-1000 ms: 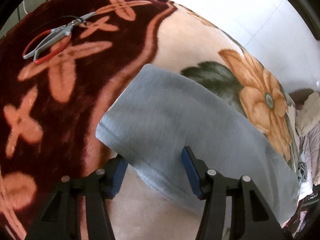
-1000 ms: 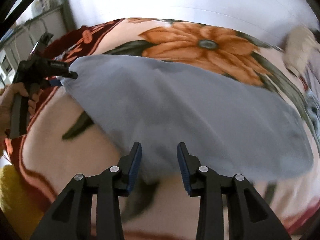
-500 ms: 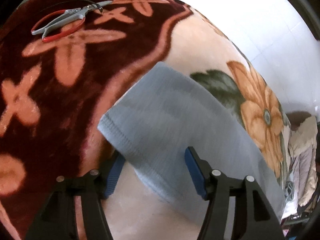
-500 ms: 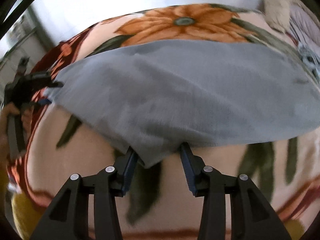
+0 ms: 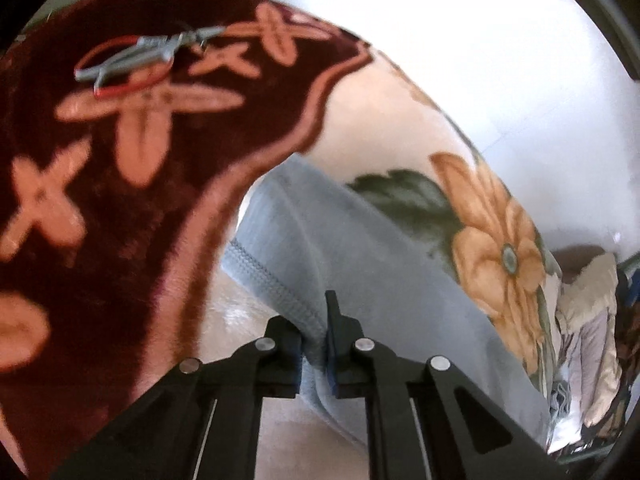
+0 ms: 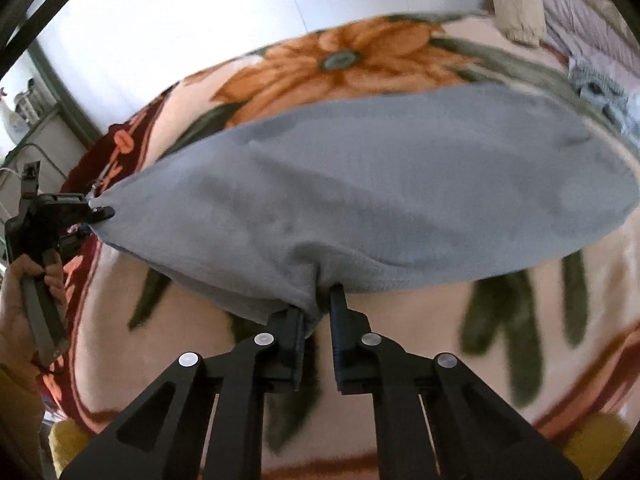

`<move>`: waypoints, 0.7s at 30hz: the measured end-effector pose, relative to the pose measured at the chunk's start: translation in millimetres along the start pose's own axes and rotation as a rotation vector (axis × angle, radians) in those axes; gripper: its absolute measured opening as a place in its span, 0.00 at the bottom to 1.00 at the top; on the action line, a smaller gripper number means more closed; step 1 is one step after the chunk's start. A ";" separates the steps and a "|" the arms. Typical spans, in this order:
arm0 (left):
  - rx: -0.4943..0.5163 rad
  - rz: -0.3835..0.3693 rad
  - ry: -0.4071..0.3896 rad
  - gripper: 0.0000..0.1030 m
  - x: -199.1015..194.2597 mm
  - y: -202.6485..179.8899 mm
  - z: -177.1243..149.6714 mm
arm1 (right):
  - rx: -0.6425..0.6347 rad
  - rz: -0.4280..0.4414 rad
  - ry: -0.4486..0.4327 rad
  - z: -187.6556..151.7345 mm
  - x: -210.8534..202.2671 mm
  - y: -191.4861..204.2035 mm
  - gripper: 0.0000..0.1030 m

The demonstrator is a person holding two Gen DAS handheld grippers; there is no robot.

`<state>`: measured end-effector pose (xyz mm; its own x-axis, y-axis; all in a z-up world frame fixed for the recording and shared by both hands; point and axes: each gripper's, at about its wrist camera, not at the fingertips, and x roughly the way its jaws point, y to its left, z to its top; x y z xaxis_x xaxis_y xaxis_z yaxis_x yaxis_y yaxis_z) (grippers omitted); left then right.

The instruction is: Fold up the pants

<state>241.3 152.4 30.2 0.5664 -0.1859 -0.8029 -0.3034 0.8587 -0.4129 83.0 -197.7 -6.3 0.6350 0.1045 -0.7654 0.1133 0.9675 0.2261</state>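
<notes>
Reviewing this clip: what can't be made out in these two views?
- Left wrist view: the scissors are motion-blurred; open or closed is unclear.
- Right wrist view: the pants run to the pile at the right; that end is blurred.
- Both views: fabric layers inside each hand-held gripper are hidden by the fingers.

The gray-blue pants are spread flat and long across the flowery blanket. The near stitched edge is pinched up in two places.

One pair of grey-blue knit pants lies on one plush floral blanket. On that blanket's maroon end rests one pair of red-handled metal scissors. Two black two-finger grippers.
</notes>
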 end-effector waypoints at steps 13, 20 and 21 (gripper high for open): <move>0.096 0.030 -0.056 0.08 -108.0 46.8 -68.9 | -0.068 0.046 0.085 -32.9 -60.4 2.0 0.10; 0.137 0.147 0.004 0.19 -107.1 77.3 -105.3 | -0.132 0.011 0.232 -65.7 -38.7 4.9 0.10; 0.150 0.181 -0.005 0.22 -109.2 78.2 -106.6 | -0.146 0.007 0.254 -68.9 -32.9 5.7 0.10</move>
<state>74.0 189.0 39.7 0.5170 -0.0206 -0.8557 -0.2829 0.9394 -0.1935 10.1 -179.7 -21.4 0.4213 0.1482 -0.8947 -0.0138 0.9875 0.1570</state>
